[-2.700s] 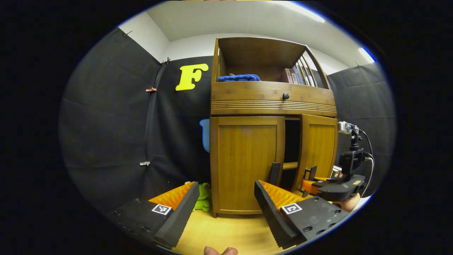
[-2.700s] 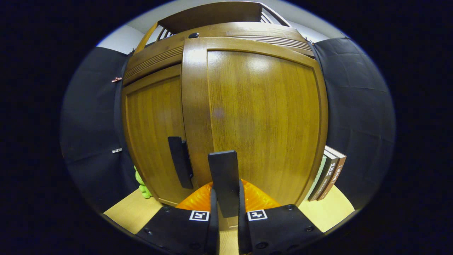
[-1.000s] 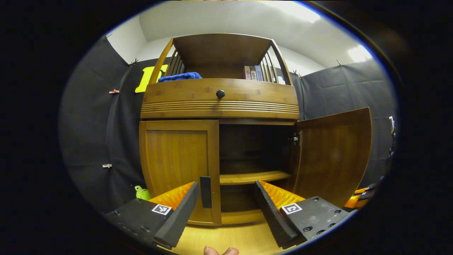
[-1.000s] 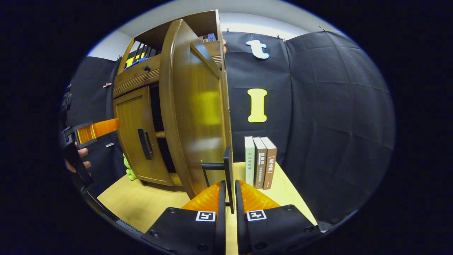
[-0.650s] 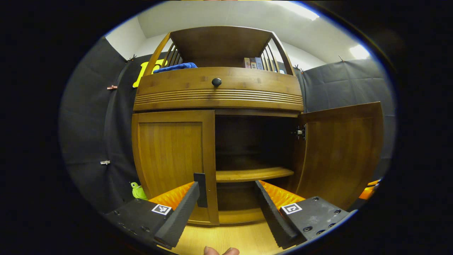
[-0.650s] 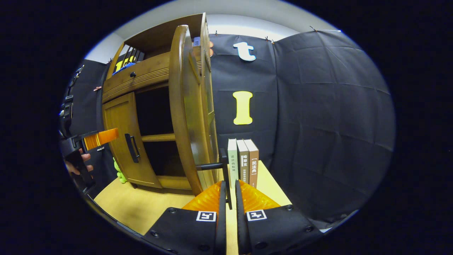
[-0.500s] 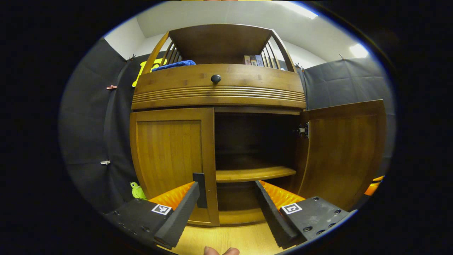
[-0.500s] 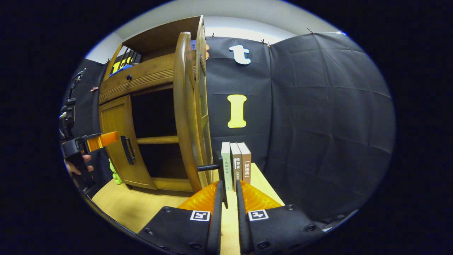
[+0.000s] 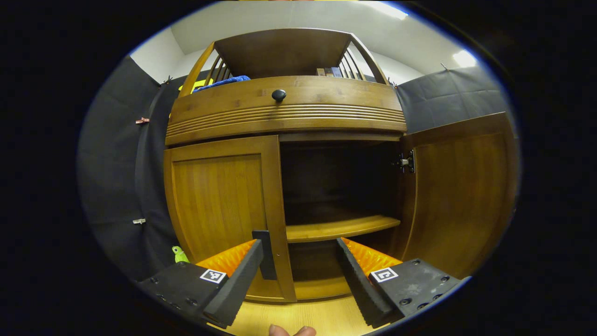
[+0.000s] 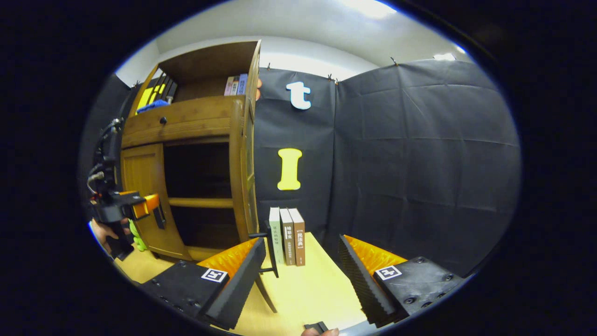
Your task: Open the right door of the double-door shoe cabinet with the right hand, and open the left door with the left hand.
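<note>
Standing mid-frame on tabletop (image 9: 303,319): shoe cabinet (image 9: 284,116), stiff wood, heavy. Right door (image 9: 461,196) swung wide at frame right, interior shelf (image 9: 343,227) exposed. Left door (image 9: 219,205) shut, left of centre; rigid hinged panel, should swing lightly. Best hold: dark vertical handle (image 9: 267,254) at door's inner edge, low in frame; smooth bar, may slip, so pinch squarely. Left tongs (image 9: 295,275) spread, handle just inside left finger, not pinched yet. Right tongs (image 10: 298,273) spread, beside right-door handle (image 10: 269,249), free of it.

Right tool (image 10: 298,261) released handle (image 10: 269,247) — fingers apart.
</note>
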Action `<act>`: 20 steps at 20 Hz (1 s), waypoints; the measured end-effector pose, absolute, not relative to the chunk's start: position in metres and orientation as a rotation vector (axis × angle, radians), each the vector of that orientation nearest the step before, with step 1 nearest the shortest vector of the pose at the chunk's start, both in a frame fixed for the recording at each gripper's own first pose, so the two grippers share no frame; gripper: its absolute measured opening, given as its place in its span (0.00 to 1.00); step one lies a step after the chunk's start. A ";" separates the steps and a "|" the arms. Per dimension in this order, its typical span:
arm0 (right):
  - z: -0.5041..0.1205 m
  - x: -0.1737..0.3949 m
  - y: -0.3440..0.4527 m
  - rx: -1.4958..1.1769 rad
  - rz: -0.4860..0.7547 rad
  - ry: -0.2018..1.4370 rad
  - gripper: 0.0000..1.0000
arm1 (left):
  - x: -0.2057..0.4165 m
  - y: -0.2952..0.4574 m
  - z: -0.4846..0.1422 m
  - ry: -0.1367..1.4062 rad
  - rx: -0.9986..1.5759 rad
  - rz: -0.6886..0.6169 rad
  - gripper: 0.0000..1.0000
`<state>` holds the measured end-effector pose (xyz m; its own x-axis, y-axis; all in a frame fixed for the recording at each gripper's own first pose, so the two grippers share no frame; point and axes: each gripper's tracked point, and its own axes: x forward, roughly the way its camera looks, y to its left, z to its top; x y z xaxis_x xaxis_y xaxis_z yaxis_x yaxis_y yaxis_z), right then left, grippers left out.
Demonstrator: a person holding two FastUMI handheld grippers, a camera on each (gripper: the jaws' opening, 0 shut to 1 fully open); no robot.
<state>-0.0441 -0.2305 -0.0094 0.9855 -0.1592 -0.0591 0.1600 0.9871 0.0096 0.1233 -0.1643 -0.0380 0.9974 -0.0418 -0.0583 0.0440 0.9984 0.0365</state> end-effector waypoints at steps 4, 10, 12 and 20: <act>-0.008 -0.051 -0.199 0.055 -0.099 0.067 0.99 | 0.136 -0.151 -0.046 0.038 0.070 -0.018 0.96; -0.005 -0.045 -0.147 0.051 0.003 0.075 0.98 | 0.160 -0.131 -0.071 0.052 0.116 0.034 0.96; -0.005 -0.042 -0.135 0.050 0.025 0.079 0.98 | 0.170 -0.124 -0.086 0.075 0.105 0.044 0.96; -0.012 -0.034 -0.132 0.019 0.022 0.094 0.98 | 0.220 -0.102 -0.114 0.139 0.056 0.082 0.67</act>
